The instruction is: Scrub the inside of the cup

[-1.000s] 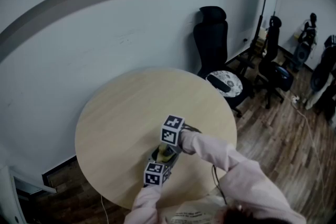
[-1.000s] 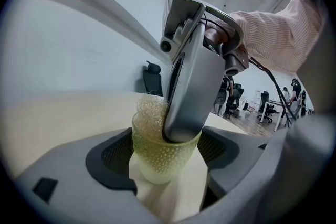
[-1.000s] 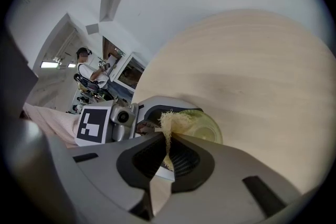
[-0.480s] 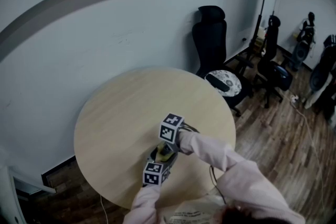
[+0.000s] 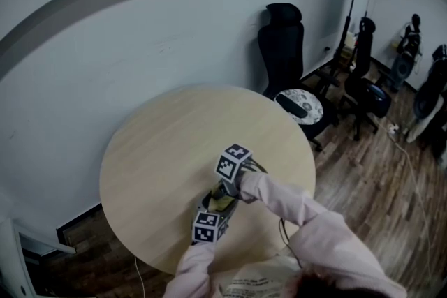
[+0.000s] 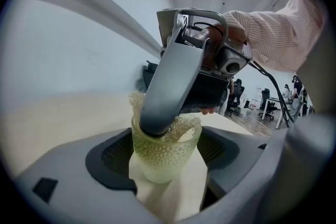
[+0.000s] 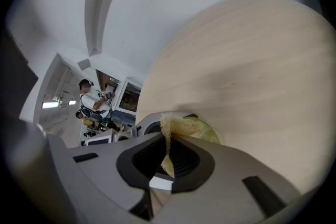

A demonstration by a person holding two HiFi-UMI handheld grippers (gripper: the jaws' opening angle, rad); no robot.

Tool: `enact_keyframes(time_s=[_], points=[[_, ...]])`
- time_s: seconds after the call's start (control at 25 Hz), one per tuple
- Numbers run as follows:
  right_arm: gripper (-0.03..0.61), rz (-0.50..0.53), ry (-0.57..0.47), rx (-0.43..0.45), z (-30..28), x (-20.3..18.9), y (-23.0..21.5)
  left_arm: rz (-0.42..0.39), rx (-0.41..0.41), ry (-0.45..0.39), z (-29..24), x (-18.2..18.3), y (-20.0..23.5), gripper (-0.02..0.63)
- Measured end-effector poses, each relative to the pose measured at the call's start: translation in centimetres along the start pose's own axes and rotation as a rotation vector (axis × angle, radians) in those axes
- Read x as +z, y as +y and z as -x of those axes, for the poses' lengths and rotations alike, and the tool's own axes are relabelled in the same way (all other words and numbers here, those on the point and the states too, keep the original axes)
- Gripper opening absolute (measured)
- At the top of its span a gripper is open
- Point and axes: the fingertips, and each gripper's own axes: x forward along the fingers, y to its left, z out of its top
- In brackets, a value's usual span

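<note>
A pale green, bumpy, see-through cup (image 6: pixel 160 162) stands upright, clamped between the jaws of the left tongs (image 6: pixel 167 157). A yellowish mesh scrubber (image 6: pixel 185 124), pinched in the right tongs (image 7: pixel 166 157), fills the cup's mouth.

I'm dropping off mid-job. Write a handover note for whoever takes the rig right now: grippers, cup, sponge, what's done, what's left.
Left gripper: shut on the cup, gripping its sides, over the near part of the round table.
Right gripper: shut on the sponge, tips down in the cup's mouth, with the sponge bunched against the inner wall at the rim.
Done: cup gripped, sponge inside it. How clean the inside is cannot be told.
Left: probably work the sponge round the wall and down to the bottom, then pull it out and set the cup down.
</note>
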Motion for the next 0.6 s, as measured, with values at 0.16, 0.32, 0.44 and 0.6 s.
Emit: enact_keyframes(time_s=[0.16,0.32,0.44,0.6], points=[[0.015,-0.044,-0.038,0.01,0.2,0.4,-0.1,0.002,0.002,0.007,0.1,-0.2,0.1,0.373],[0.015,-0.035,-0.033,0.002,0.3,0.2,-0.1,-0.01,0.004,0.001,0.1,0.1,0.1,0.373],[0.015,-0.009,-0.019,-0.004,0.6,0.0,-0.1,0.015,-0.006,0.024,0.0,-0.6,-0.2,0.373],[0.015,0.061,0.009,-0.022,1.2,-0.3,0.2,0.007,0.0,0.02,0.1,-0.4,-0.2,0.372]])
